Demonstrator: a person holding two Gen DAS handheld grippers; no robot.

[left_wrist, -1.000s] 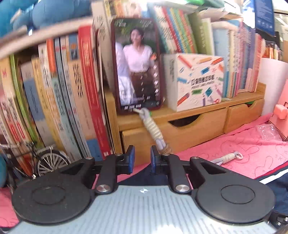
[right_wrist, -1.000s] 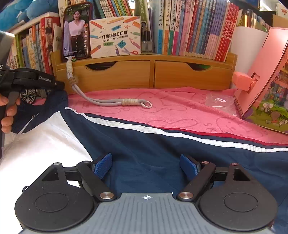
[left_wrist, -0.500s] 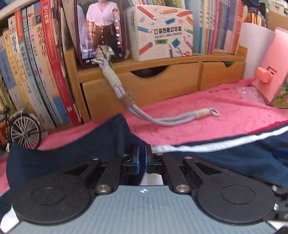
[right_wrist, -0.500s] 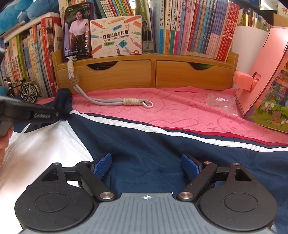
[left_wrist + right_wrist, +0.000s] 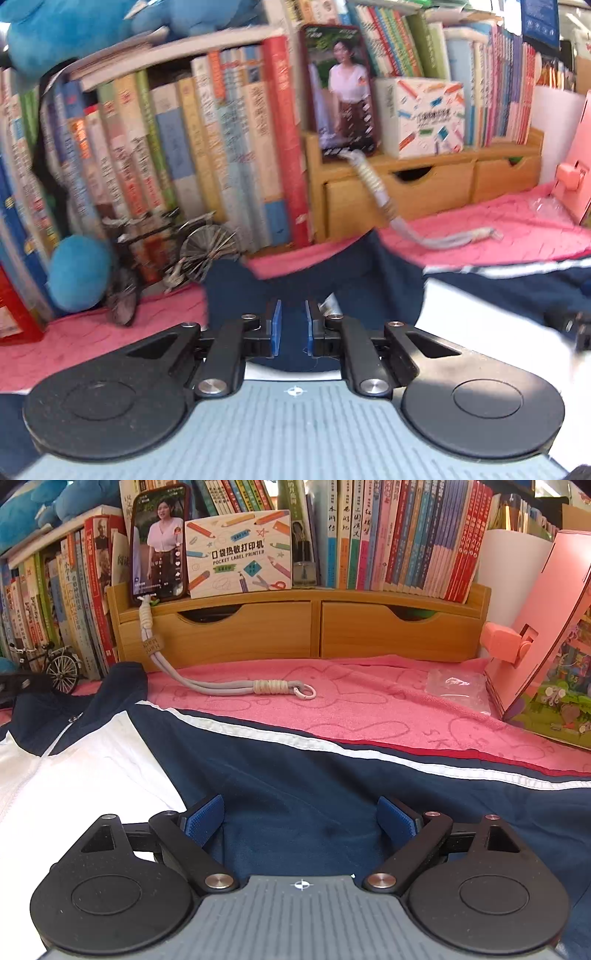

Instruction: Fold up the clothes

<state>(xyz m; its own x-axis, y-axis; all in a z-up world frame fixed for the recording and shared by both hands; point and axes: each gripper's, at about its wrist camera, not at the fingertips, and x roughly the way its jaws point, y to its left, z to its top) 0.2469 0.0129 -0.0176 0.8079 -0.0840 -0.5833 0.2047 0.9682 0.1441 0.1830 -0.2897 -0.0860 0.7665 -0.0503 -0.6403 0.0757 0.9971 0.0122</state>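
The right gripper (image 5: 300, 821) is spreading its fingers wider above the navy-and-white jacket (image 5: 295, 794), gripping nothing. The left gripper (image 5: 293, 325) is parting its fingers narrowly over the navy collar, not pinching it. The jacket is lying across a pink towel (image 5: 369, 701) covering the worktop. Beyond, a wooden drawer unit (image 5: 310, 627) is carrying a propped phone (image 5: 159, 542) and books (image 5: 406, 535).
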